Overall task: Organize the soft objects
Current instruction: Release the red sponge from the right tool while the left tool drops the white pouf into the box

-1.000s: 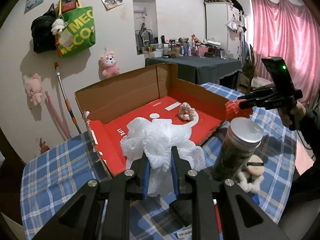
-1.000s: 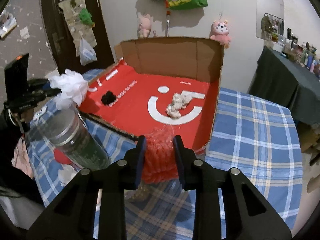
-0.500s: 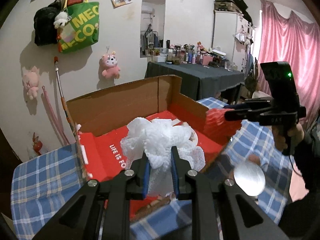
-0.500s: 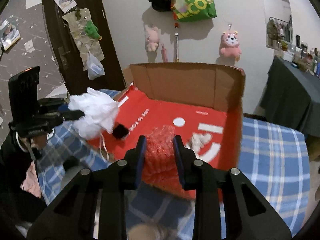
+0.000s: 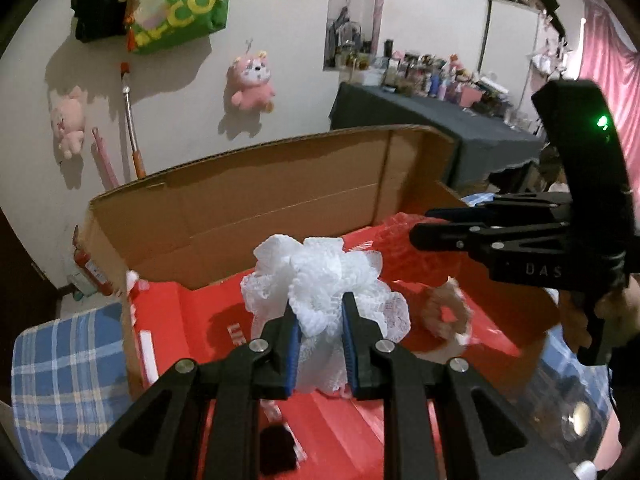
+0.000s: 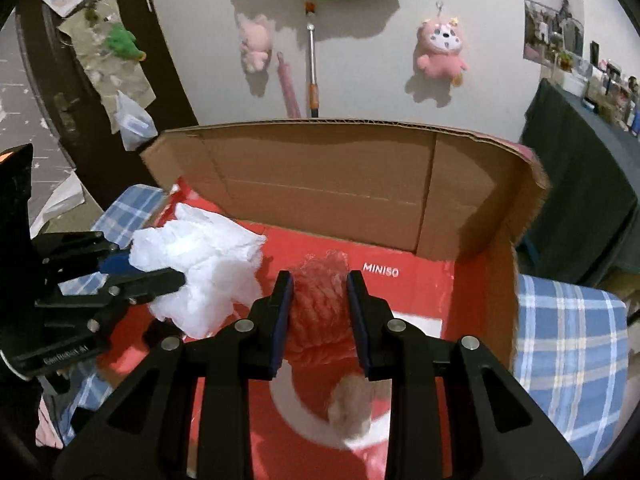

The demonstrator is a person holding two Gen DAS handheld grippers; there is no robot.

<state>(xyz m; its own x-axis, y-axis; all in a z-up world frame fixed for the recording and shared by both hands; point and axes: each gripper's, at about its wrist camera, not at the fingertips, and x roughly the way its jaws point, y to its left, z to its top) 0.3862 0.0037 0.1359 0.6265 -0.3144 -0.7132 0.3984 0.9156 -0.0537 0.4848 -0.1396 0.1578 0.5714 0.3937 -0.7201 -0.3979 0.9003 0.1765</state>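
Checked-cloth worktop carries open cardboard box with red floor. Change noted: both my hands have travelled from outside box edge to over its interior.

Left gripper: jaws pinching white mesh puff, held above left part of red floor.

Right gripper: jaws pinching red mesh puff, held above middle.

Beige scrunchie and small black item already lie inside.

Judgement: carry phase done; both puffs positioned for release, neither yet resting on floor.
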